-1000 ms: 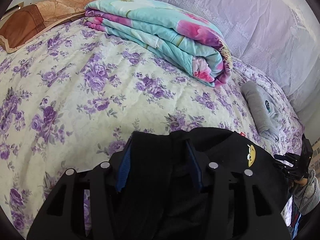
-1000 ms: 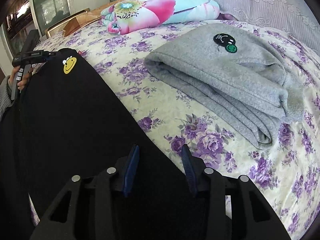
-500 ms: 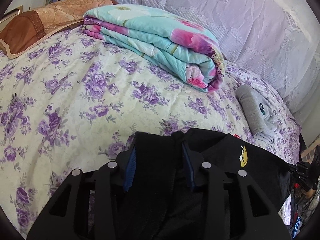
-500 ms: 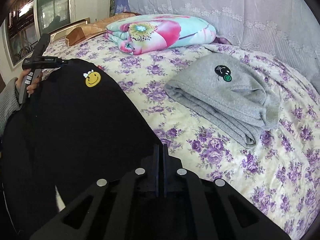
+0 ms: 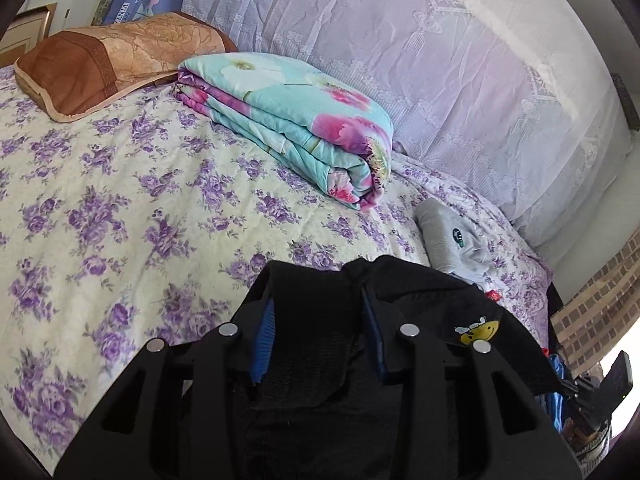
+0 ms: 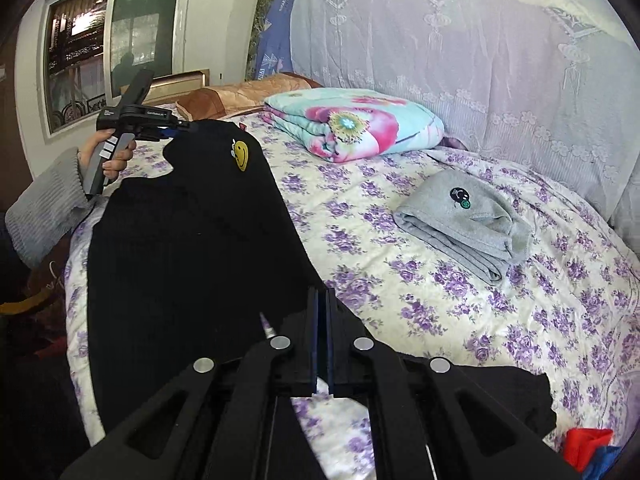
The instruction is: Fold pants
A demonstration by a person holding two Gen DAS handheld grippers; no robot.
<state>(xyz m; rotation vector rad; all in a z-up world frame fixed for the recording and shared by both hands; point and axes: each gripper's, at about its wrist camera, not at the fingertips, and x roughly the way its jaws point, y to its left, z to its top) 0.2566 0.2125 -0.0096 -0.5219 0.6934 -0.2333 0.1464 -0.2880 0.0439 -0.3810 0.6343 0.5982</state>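
Observation:
Black pants [image 6: 192, 248] with a yellow smiley patch [image 6: 241, 155] hang stretched between my two grippers above the flowered bed sheet [image 6: 460, 320]. In the left wrist view my left gripper [image 5: 316, 304] has a thick bunch of the black pants [image 5: 432, 304] between its blue pads, and its jaws are closing on it. The right wrist view shows that left gripper [image 6: 176, 130] in a hand with a grey sleeve, holding up the far corner. My right gripper [image 6: 322, 296] is shut, pinching the near edge of the fabric.
A folded grey garment [image 6: 464, 216] lies on the bed to the right. A folded turquoise and pink quilt [image 5: 296, 120] and a brown pillow [image 5: 100, 64] sit at the back by a lace cover [image 5: 460, 80]. Red and blue cloth [image 6: 588, 448] shows at the lower right.
My right gripper's jaws shut on the pants edge and lifted it. Both grippers rose and drew back, raising the pants off the sheet. The left jaws narrowed on the fabric.

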